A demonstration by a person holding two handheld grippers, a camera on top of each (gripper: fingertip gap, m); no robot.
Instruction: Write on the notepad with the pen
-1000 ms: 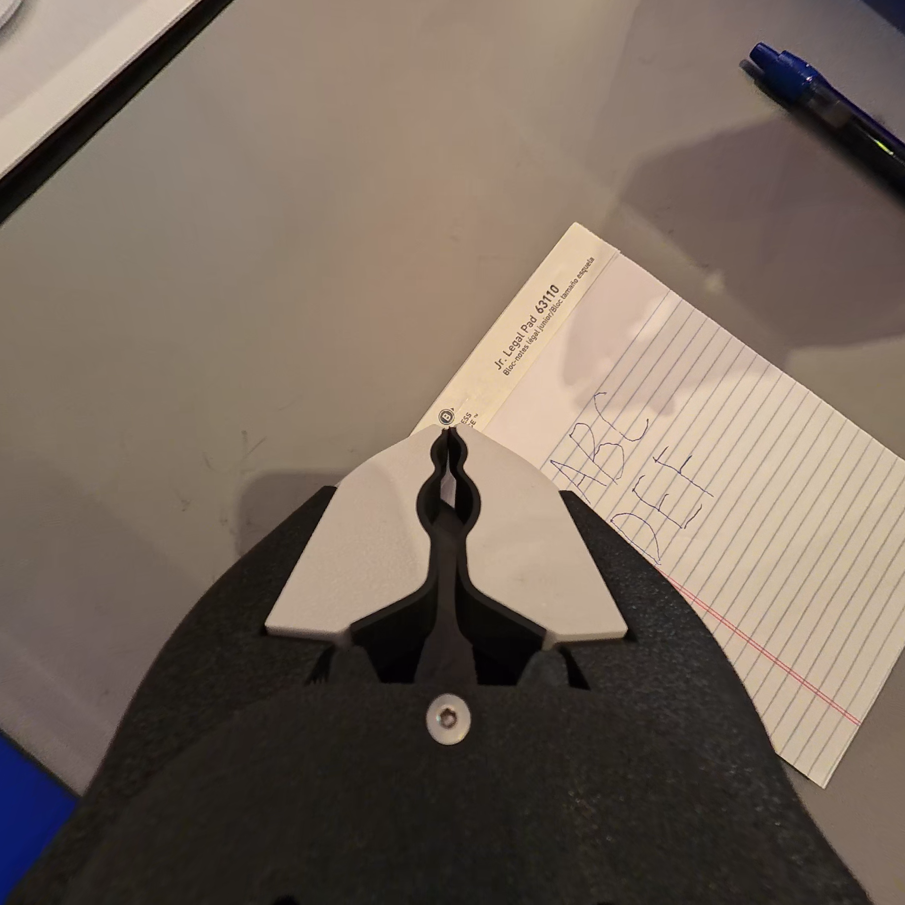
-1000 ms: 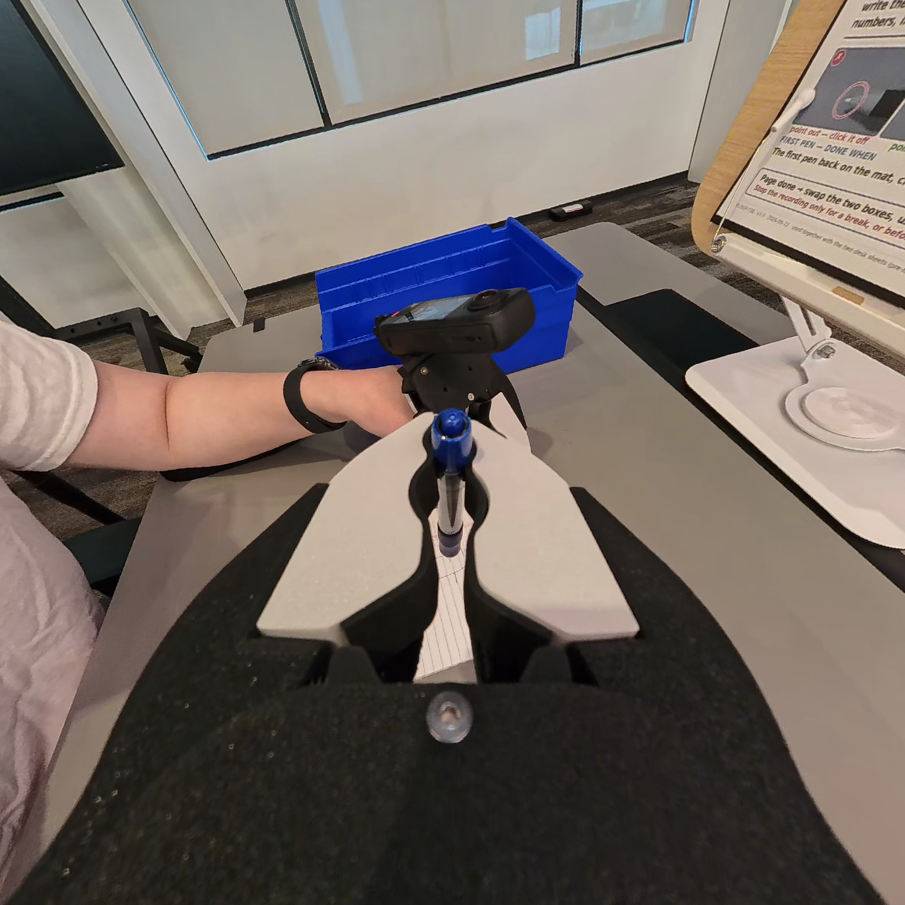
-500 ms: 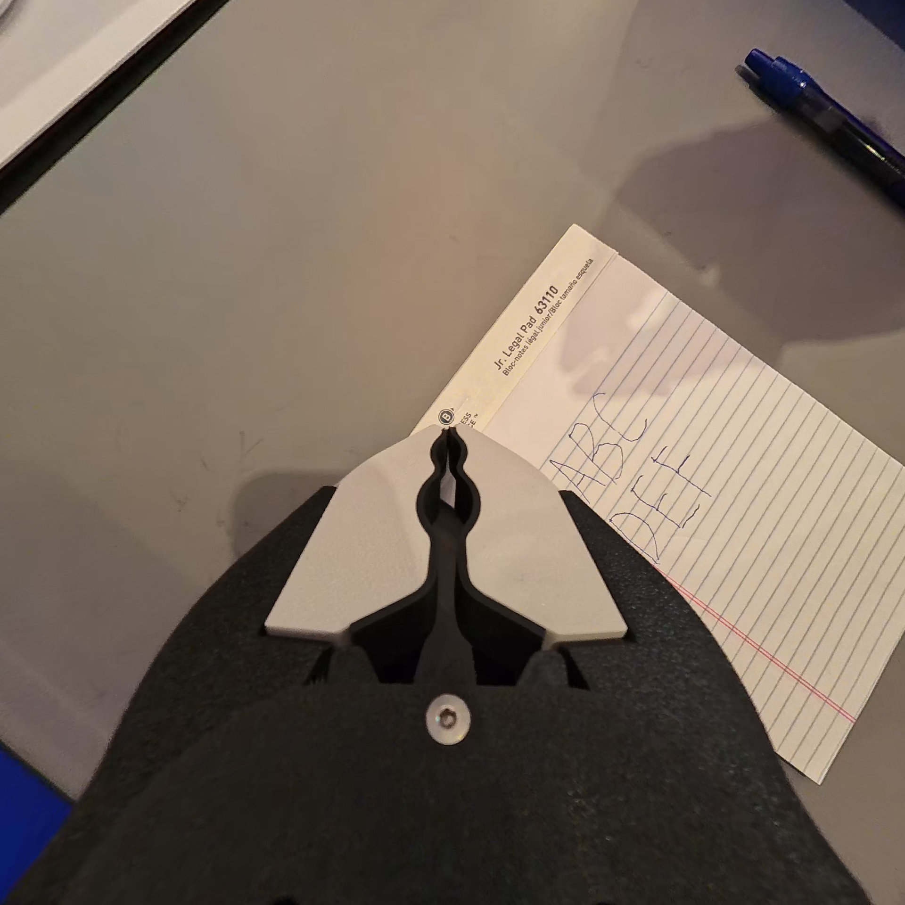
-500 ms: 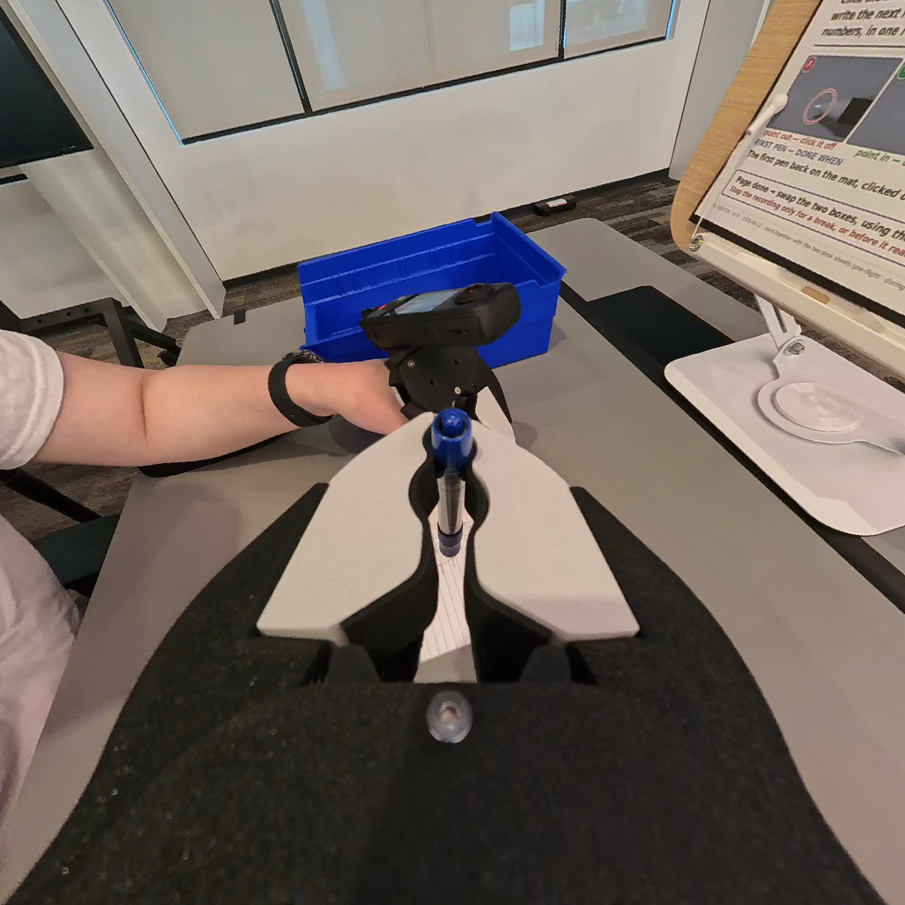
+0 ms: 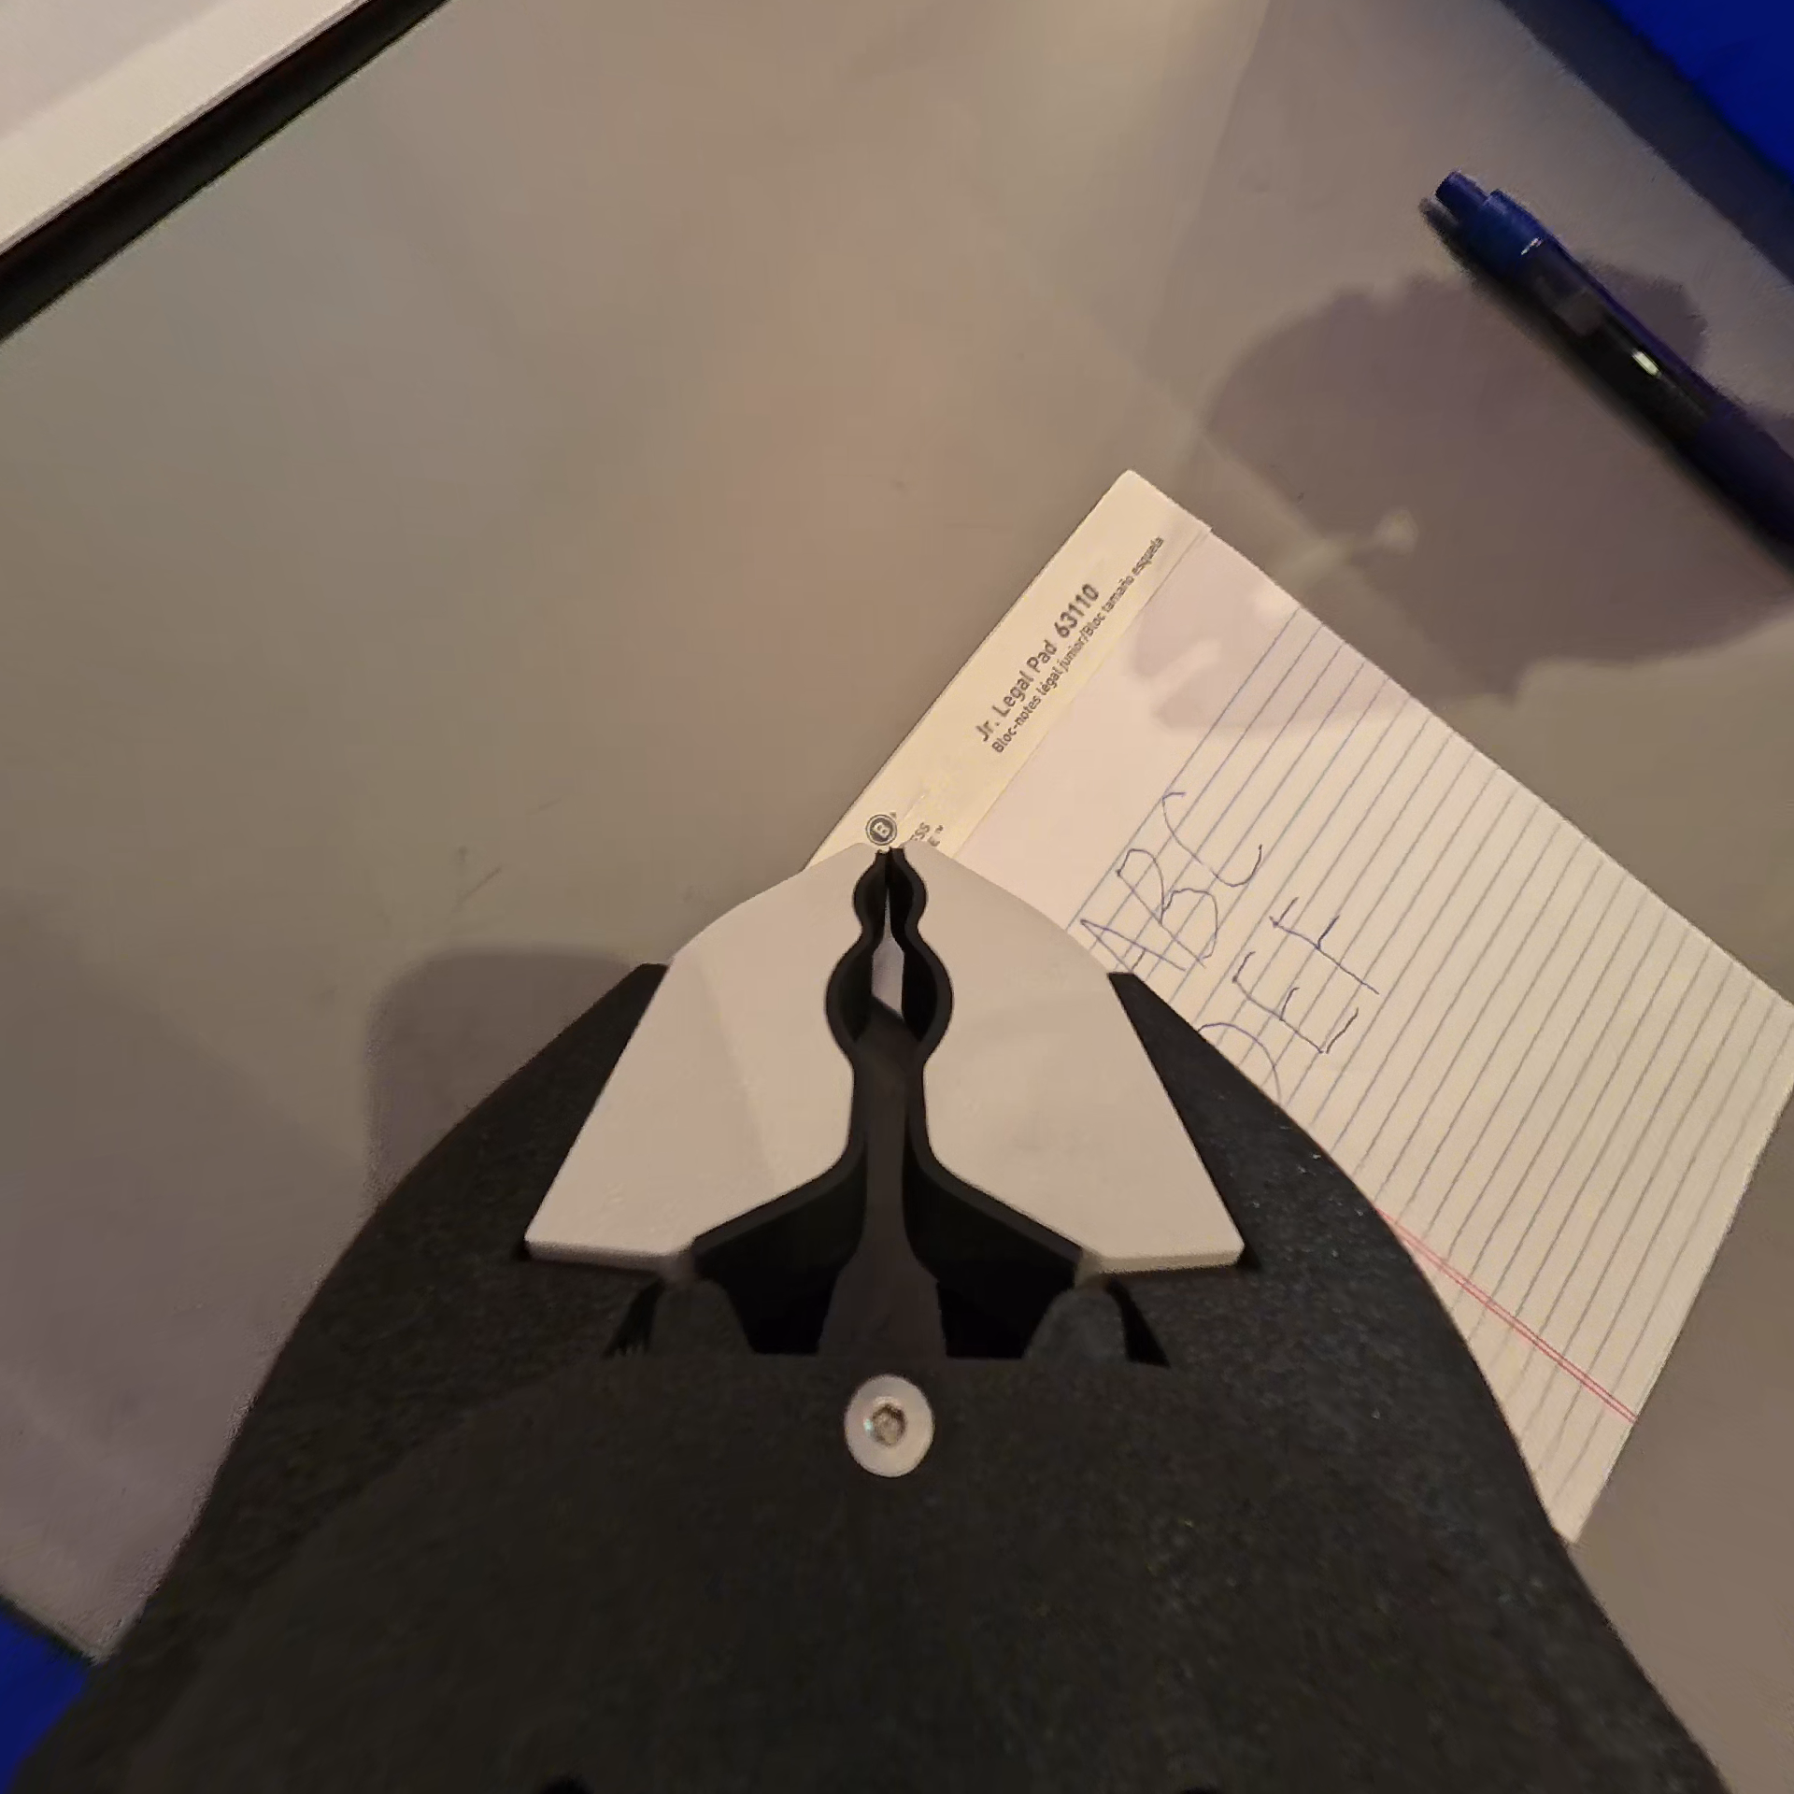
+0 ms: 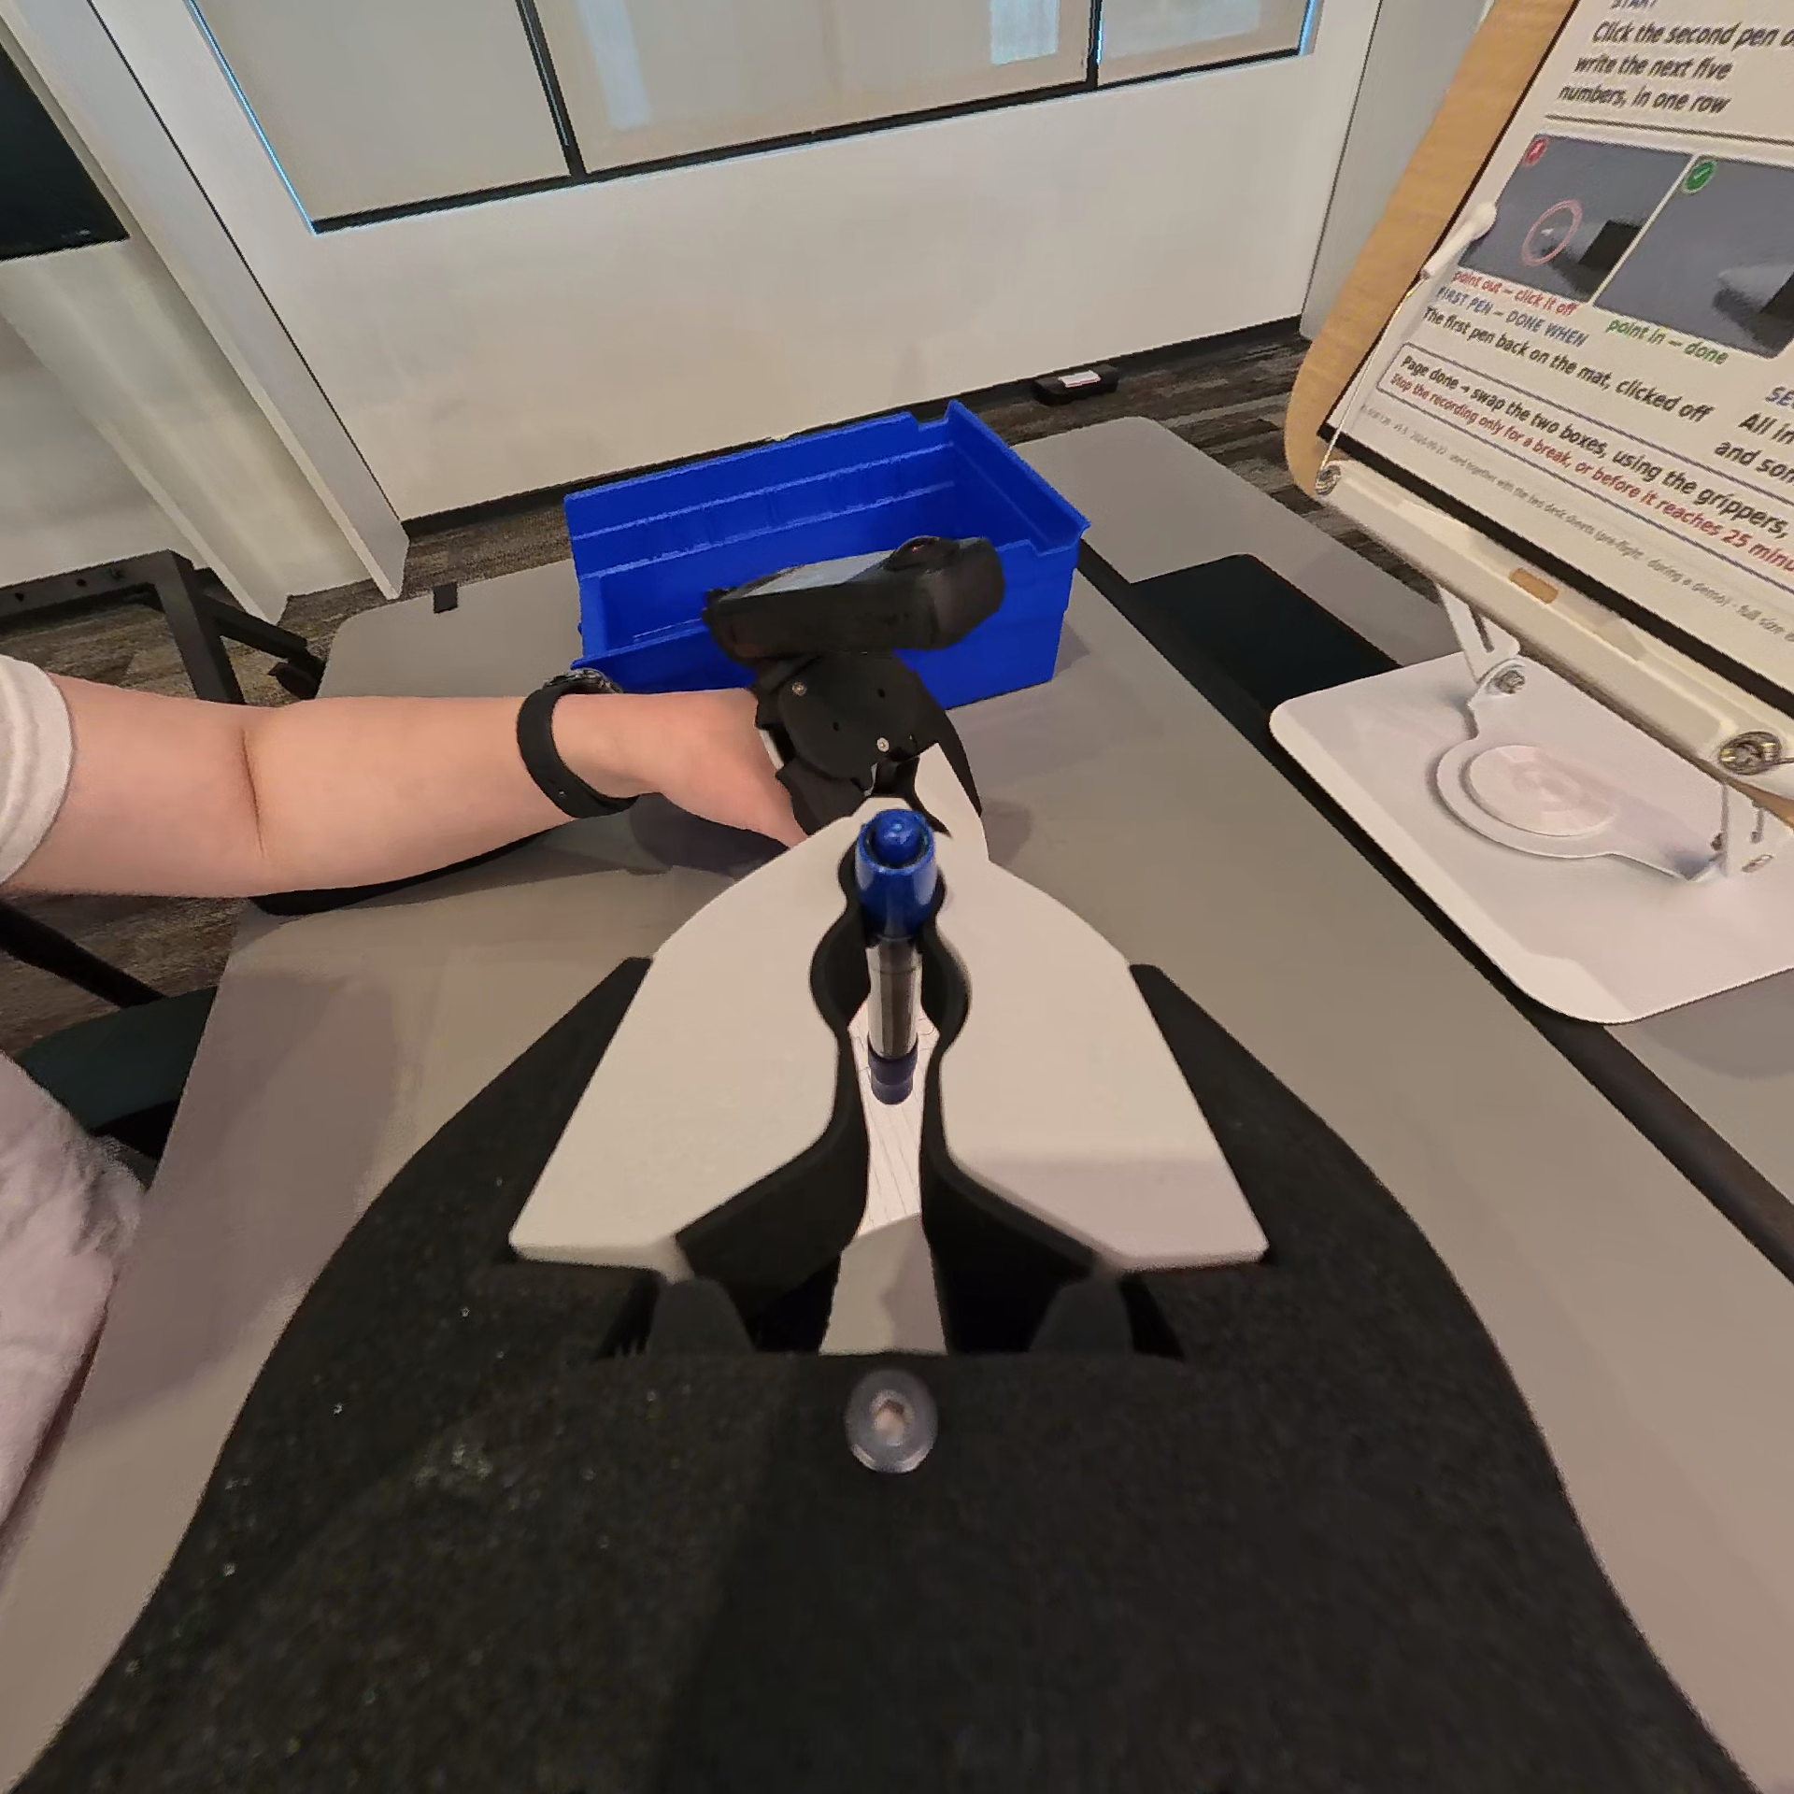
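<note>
The white lined notepad (image 5: pixel 1408 1068) lies on the grey table (image 5: pixel 485 485) and carries two rows of blue handwriting. My left gripper (image 5: pixel 888 854) is shut, with its tips on the top-left corner of the pad's header strip. My right gripper (image 6: pixel 893 854) is shut on a blue pen (image 6: pixel 891 980), held upright with the clicker end up and the tip pointing down. Lined paper (image 6: pixel 893 1155) shows through the gap under the tip. Whether the tip touches the paper is hidden.
A second blue pen (image 5: pixel 1611 349) lies on the table beyond the pad. A person's hand (image 6: pixel 699 767) holds the left gripper ahead of my right one. A blue bin (image 6: pixel 825 544) stands behind it. A white stand (image 6: pixel 1553 825) with an instruction sheet is at the right. One gripper's finger ends stand about 20 centimeters off the other's.
My right gripper has shifted slightly with the pen still in it. My left gripper stays shut on the pad's corner. The handwriting on the pad looks the same.
</note>
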